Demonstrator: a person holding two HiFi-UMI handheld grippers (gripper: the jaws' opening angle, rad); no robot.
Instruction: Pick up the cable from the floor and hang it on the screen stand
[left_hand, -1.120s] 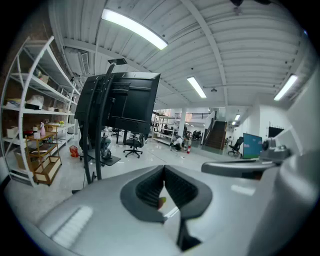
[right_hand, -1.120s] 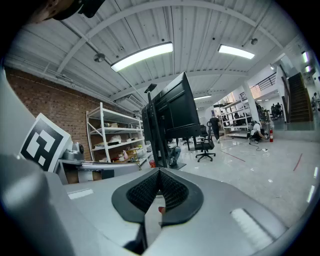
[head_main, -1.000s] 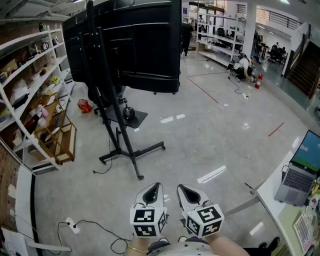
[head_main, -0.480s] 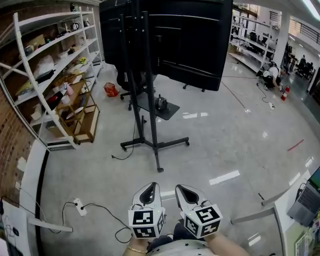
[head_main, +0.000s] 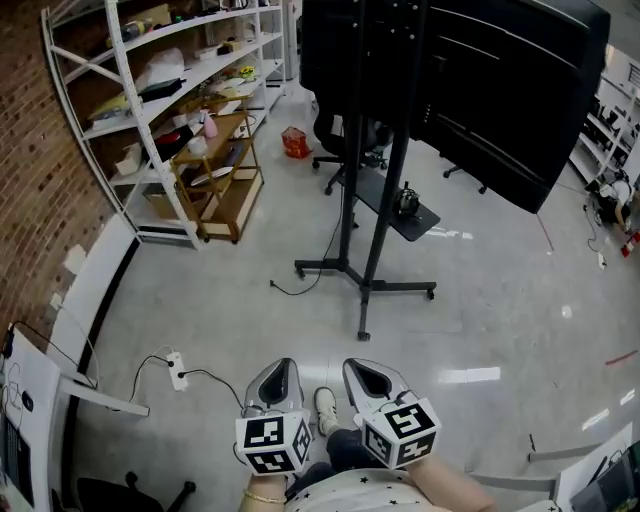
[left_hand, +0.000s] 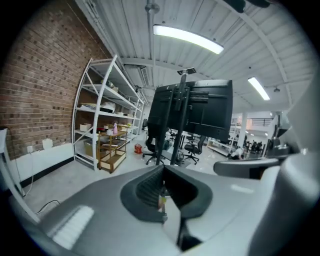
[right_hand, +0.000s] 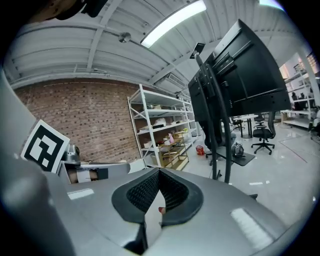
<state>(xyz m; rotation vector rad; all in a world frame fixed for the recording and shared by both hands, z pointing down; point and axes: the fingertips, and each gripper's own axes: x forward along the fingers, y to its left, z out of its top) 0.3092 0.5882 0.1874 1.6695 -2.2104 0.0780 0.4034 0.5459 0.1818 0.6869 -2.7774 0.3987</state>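
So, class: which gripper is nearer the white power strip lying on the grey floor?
Left. The left gripper hangs just to the right of the white power strip in the head view. The right gripper sits farther right, beyond the left one.

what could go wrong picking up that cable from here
1. The cable on the floor runs to a power strip; lifting it may drag the strip along.
2. A second cable trails from the stand base, so the wrong one might get grabbed.
3. The left gripper and right gripper are both shut and must open first.
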